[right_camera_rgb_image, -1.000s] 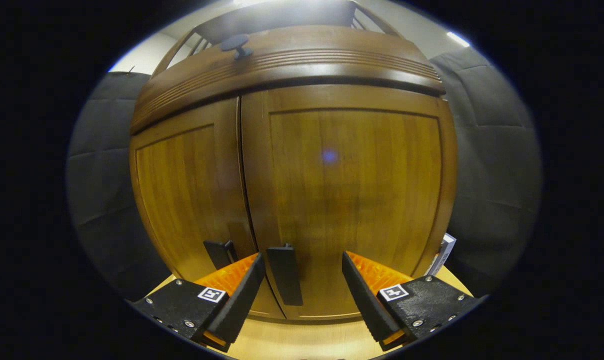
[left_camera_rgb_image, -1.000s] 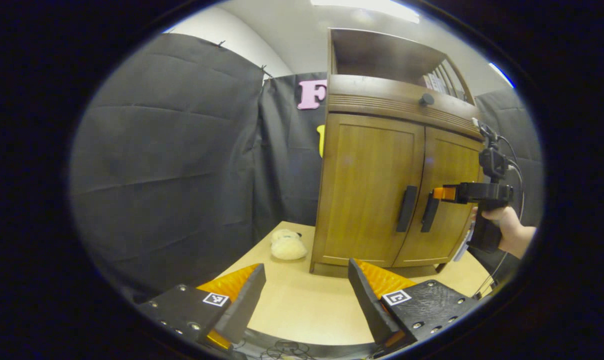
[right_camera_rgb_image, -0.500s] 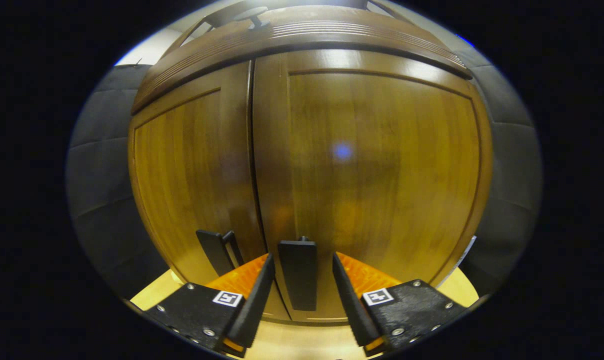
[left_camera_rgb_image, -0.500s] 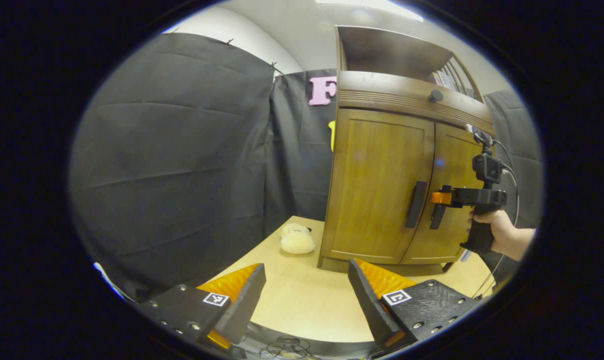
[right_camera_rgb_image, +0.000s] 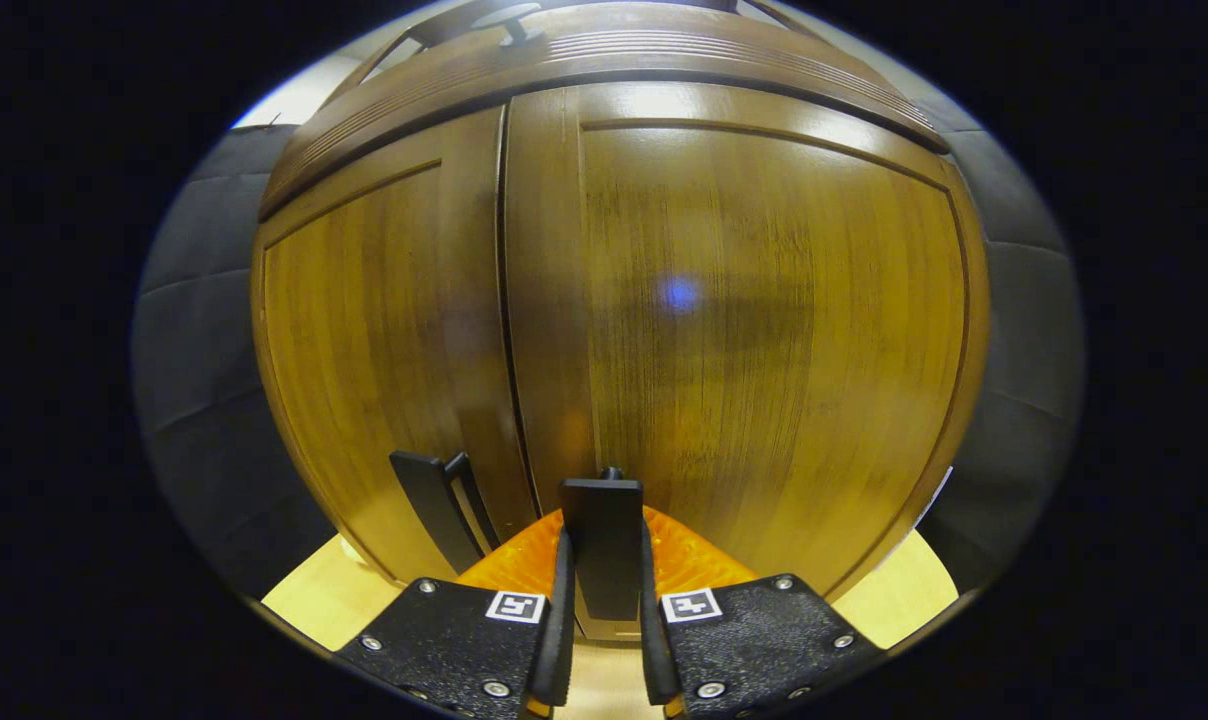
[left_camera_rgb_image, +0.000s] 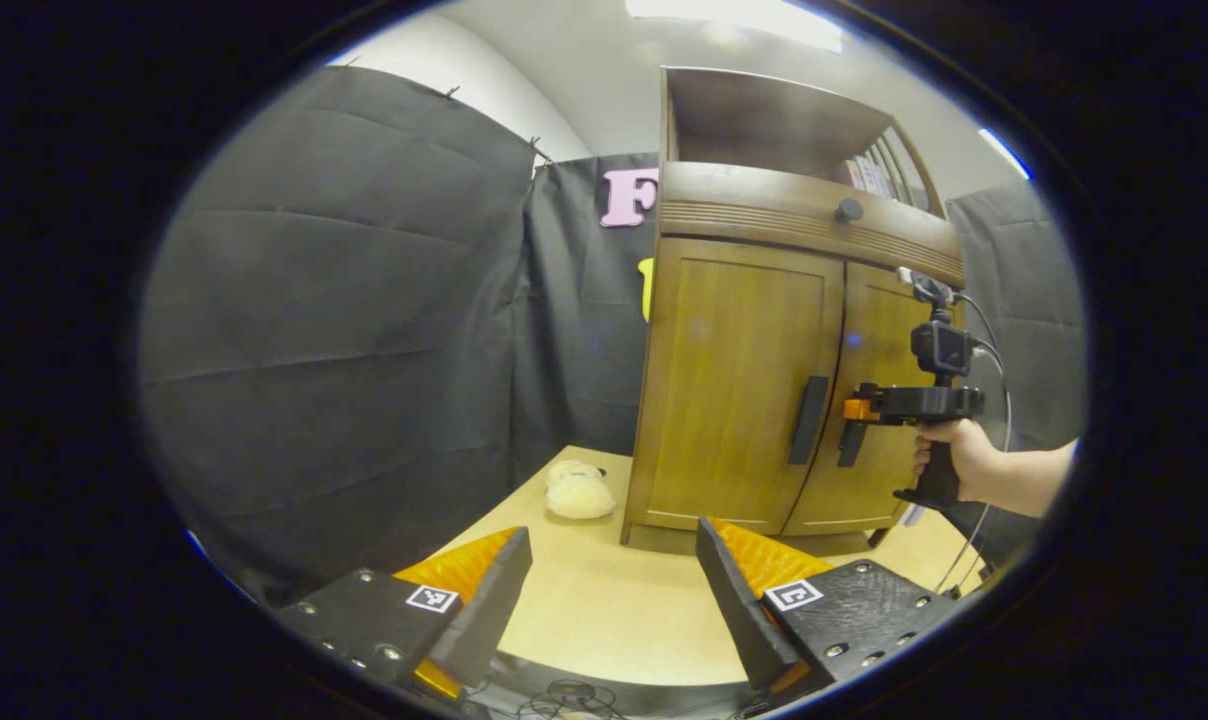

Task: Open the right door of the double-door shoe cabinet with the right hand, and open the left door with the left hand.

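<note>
Shoe cabinet (left_camera_rgb_image: pixel 754 400): standing on the counter (left_camera_rgb_image: pixel 604 610), both doors lying flush. Right gripper (right_camera_rgb_image: pixel 604 640): fingers clamping the right door handle (right_camera_rgb_image: pixel 604 545). Left gripper (left_camera_rgb_image: pixel 609 590): hanging over the counter, fingers spread apart, gripping nothing. Plush toy (left_camera_rgb_image: pixel 579 493): lying beside the cabinet.

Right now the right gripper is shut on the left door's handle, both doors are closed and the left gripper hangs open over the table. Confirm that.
Not quite: the right gripper is shut on the right door's handle, not the left handle, as the right gripper view shows. The rest holds: both doors closed, the left gripper open over the table.
</note>
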### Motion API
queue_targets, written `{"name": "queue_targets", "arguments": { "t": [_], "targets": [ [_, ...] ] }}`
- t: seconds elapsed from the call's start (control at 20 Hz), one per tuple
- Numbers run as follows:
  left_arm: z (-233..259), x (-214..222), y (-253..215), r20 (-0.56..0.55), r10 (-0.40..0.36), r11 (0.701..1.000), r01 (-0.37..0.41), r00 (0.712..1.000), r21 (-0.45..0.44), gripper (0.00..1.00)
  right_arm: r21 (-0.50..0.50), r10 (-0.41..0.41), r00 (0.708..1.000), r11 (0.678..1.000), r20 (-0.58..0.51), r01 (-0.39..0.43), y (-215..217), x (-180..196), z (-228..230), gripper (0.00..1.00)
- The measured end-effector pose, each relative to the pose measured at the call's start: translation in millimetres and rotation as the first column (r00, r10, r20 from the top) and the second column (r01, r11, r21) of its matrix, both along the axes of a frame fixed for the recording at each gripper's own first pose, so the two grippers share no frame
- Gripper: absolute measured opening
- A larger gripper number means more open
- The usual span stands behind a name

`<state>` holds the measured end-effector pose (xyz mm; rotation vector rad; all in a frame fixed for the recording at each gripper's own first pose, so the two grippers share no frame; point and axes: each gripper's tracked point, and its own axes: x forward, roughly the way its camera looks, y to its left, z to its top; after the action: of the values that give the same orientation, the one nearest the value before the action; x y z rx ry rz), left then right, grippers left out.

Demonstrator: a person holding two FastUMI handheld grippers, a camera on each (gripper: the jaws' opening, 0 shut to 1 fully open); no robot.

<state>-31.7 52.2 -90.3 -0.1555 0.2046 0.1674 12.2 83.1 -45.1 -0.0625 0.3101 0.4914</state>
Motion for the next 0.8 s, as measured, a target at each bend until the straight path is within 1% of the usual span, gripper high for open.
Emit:
{"name": "queue_targets", "arguments": {
  "t": [0.15,0.3,0.45,0.5,0.65,0.75,0.8],
  "targets": [
    [-1,-2,0,0.0,-0.015,1.0,0.015,1.0,-0.014,1.0,0.007,0.007,1.0,1.0,-0.018,-0.007,-13,-18,0,0.29],
    [-1,0,0,0.002,-0.03,0.999,0.03,1.0,-0.03,1.0,-0.001,0.006,1.0,1.0,-0.009,-0.006,-29,-39,3,0.29],
    [-3,3,1,-0.002,-0.053,0.998,0.053,0.999,-0.017,1.0,-0.001,0.015,1.0,1.0,-0.023,-0.015,-44,-57,4,0.29],
    [-2,4,0,-0.001,-0.064,0.998,0.064,0.998,-0.012,1.0,-0.002,0.016,0.999,1.0,-0.029,-0.016,-43,-56,2,0.29],
    [-8,13,-8,-0.008,-0.117,0.993,0.117,0.993,-0.023,1.0,-0.006,0.006,0.999,1.0,-0.045,-0.007,-50,-62,2,0.29],
    [-11,18,-11,0.009,-0.16,0.986,0.16,0.987,-0.043,1.0,-0.01,0.001,0.999,1.0,-0.055,-0.002,-59,-73,3,0.29],
    [-12,20,-10,0.023,-0.182,0.982,0.183,0.983,-0.052,0.98,-0.011,-0.001,0.998,1.0,-0.059,0.0,-63,-75,3,0.29]
  ]
}}
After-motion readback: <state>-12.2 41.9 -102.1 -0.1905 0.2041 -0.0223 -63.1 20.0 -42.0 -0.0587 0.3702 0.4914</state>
